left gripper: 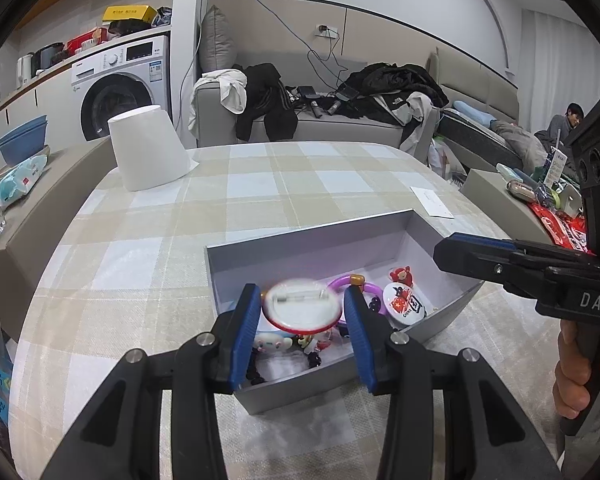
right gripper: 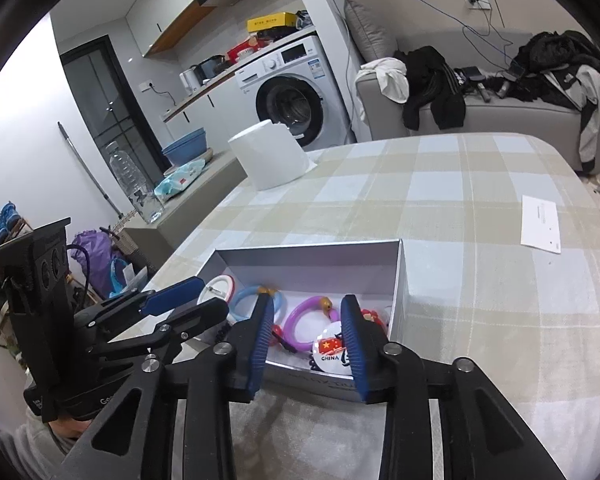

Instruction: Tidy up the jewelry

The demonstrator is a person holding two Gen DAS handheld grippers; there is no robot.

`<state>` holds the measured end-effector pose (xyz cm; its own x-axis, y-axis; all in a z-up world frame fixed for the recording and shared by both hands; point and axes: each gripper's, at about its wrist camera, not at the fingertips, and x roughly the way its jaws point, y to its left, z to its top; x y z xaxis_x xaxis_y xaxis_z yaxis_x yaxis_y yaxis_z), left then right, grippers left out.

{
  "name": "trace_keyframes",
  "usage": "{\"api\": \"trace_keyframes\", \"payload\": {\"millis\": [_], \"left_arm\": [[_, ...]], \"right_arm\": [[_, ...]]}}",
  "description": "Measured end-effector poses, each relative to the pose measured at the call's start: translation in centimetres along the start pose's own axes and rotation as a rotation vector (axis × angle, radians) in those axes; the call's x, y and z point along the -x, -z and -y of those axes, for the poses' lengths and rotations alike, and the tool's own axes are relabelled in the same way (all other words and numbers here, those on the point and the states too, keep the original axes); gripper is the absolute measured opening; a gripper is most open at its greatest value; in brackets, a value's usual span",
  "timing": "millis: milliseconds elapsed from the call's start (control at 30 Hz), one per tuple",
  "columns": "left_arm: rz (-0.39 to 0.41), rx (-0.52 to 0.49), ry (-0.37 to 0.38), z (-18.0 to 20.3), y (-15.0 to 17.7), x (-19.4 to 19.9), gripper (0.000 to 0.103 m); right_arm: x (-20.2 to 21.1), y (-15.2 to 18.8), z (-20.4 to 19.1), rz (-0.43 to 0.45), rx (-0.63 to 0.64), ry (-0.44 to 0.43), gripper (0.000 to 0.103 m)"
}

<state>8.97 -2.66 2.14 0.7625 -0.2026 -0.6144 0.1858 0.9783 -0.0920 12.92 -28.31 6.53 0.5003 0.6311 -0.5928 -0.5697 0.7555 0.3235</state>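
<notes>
A grey open box (left gripper: pixel 320 228) (right gripper: pixel 312 249) sits on the checked tablecloth and holds jewelry. My left gripper (left gripper: pixel 302 308) is open over the box; a round white pin badge (left gripper: pixel 302 306), back side up and blurred, is between its blue pads, apparently loose. It also shows in the right wrist view (right gripper: pixel 220 286). Inside lie a purple ring bracelet (right gripper: pixel 306 318), a blue ring bracelet (right gripper: pixel 244 300), a "CHINA" flag badge (left gripper: pixel 404 304) (right gripper: pixel 330 350), a red figure charm (left gripper: pixel 401 276) and dark beads (left gripper: pixel 256 372). My right gripper (right gripper: pixel 306 328) is open and empty above the box's near side.
An upturned white paper cup (left gripper: pixel 150 148) (right gripper: pixel 270 154) stands at the table's far left. A white card (left gripper: pixel 432 201) (right gripper: pixel 540 224) lies at the right. A side bench holds a water bottle (right gripper: pixel 130 178), wipes and blue bowls. A sofa with clothes lies beyond the table.
</notes>
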Motion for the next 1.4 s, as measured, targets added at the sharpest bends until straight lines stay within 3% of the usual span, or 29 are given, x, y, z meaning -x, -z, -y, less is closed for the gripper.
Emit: {"api": "trace_keyframes", "payload": {"millis": [67, 200, 267, 333, 400, 467, 933, 1167, 1400], "left_arm": [[0.0, -0.003, 0.001, 0.0, 0.0, 0.1, 0.043], [0.021, 0.007, 0.014, 0.0, 0.0, 0.7, 0.072], [0.039, 0.01, 0.019, -0.1, -0.1, 1.0, 0.086], [0.059, 0.007, 0.022, 0.0, 0.0, 1.5, 0.098], [0.074, 0.001, 0.015, 0.0, 0.0, 1.8, 0.102], [0.096, -0.007, 0.007, 0.0, 0.1, 2.3, 0.102], [0.094, -0.005, -0.039, -0.5, 3.1, 3.7, 0.102], [0.152, 0.001, -0.042, -0.6, 3.4, 4.2, 0.102], [0.206, -0.035, -0.043, -0.4, 3.5, 4.6, 0.102]], "right_arm": [[0.2, 0.0, -0.2, 0.005, 0.012, 0.01, 0.044], [0.5, -0.1, -0.4, 0.014, 0.023, 0.015, 0.057], [0.8, -0.1, -0.5, 0.02, 0.027, 0.021, 0.072], [1.1, -0.1, -0.4, 0.027, 0.028, 0.02, 0.08], [1.4, -0.1, -0.3, 0.032, 0.026, 0.024, 0.088], [1.8, 0.0, -0.1, 0.042, 0.023, 0.032, 0.103], [5.1, 3.5, 0.0, 0.147, 0.052, 0.04, 0.103], [5.9, 4.3, -1.6, 0.232, 0.148, 0.062, 0.103], [5.7, 4.8, -1.9, 0.248, 0.186, 0.055, 0.103]]}}
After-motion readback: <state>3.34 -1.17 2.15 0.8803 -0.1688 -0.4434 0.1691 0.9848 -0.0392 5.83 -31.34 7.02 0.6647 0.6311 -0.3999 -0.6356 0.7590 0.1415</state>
